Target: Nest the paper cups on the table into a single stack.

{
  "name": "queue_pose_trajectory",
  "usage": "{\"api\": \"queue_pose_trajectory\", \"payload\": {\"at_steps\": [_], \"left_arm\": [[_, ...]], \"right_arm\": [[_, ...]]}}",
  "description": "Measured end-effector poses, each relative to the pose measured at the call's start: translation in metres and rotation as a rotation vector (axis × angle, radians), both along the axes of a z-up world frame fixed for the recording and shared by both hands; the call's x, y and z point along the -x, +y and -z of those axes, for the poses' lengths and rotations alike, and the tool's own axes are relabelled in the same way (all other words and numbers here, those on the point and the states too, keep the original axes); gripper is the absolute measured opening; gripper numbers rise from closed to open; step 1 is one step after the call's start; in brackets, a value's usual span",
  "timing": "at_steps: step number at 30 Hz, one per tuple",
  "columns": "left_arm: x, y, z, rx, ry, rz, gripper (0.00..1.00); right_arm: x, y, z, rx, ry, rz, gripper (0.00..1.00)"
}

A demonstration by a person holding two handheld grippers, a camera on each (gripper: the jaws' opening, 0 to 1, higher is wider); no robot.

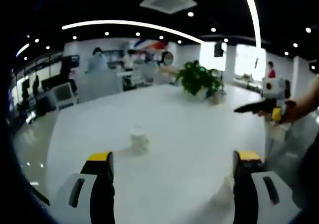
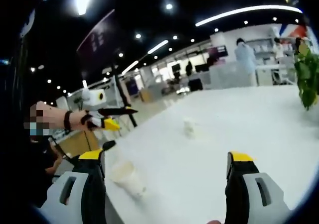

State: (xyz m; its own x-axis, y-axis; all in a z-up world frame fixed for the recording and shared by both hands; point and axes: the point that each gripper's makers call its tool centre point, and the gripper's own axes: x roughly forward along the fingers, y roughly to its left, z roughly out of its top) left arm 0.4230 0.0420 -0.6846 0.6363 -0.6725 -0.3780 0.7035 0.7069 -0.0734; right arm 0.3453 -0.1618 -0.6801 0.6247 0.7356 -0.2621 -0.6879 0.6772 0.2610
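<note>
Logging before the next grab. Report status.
Left claw open, empty. Right claw open, empty. Small cup stack upright mid-table; one loose cup by right claw's left jaw. Potted plant far side, path clear.

Bare white table (image 1: 199,129) lies open ahead – only a small paper cup (image 1: 139,138) at centre and a potted plant (image 1: 199,78) at upper right stand in the way.

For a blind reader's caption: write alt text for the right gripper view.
The right tool hangs open over a white table, with a paper cup near its left jaw and a second, blurry cup farther out. To the left a person's hand holds another tool, and beyond lies a bright office with a plant.
</note>
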Motion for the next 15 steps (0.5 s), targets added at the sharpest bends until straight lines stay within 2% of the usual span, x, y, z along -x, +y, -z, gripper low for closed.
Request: {"api": "queue_pose_trajectory", "payload": {"at_steps": [9,15], "left_arm": [[-0.028,-0.018,0.022,-0.008,0.031,-0.009,0.99],[-0.051,-0.028,0.038,-0.022,0.049,-0.020,0.99]], "right_arm": [[-0.009,-0.007,0.024,0.111,0.008,-0.011,1.00],[-0.012,-0.013,0.029,0.105,0.027,-0.010,1.00]]}}
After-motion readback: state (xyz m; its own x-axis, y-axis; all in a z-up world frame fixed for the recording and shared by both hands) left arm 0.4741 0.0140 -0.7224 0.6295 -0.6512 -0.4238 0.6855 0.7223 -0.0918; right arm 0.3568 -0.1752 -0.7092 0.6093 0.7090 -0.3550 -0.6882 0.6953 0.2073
